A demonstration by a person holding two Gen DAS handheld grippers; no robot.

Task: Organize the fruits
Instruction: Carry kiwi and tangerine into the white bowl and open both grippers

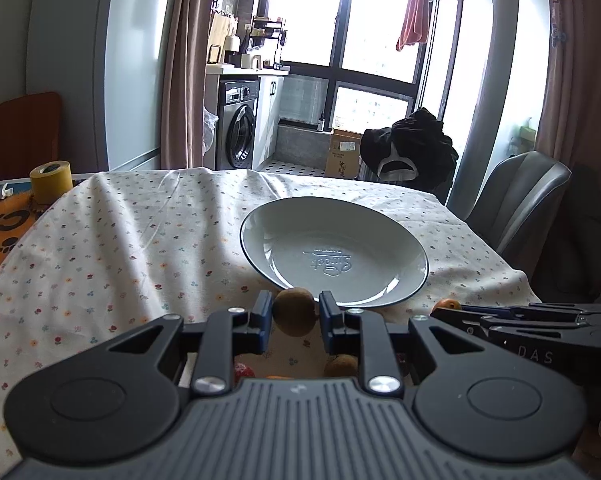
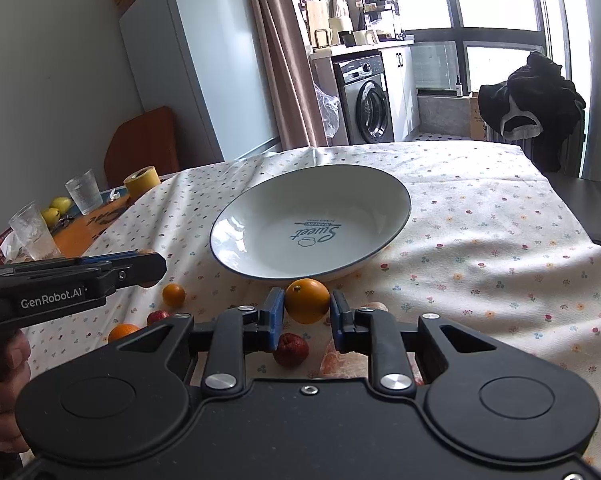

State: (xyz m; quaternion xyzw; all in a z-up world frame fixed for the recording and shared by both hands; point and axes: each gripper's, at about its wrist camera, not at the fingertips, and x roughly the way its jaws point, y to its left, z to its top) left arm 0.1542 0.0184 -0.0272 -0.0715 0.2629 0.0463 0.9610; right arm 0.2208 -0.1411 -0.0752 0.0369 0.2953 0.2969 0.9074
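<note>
Left gripper (image 1: 293,316): jaws closed narrow on a kiwi (image 1: 293,311), which is held just short of the plate (image 1: 260,216) rim, apparently staged for the drop-in. Right gripper (image 2: 305,311): jaws clamped on an orange (image 2: 307,300), likewise held at the near rim. Both fruits look lifted off the cloth (image 2: 480,240), though contact cannot be ruled out.

The plate is seen empty in both views, so sorting is judged barely begun.

Only in the right view are the loose fruits shown clearly: a small orange (image 2: 173,294), a red fruit (image 2: 290,349), another orange (image 2: 123,331), all near the plate. In the left view, a second kiwi (image 1: 339,365) is glimpsed under the jaws.

Far left, past the cloth, a tape roll (image 2: 141,181) and glasses (image 2: 83,191) are shown, well apart from the work.
</note>
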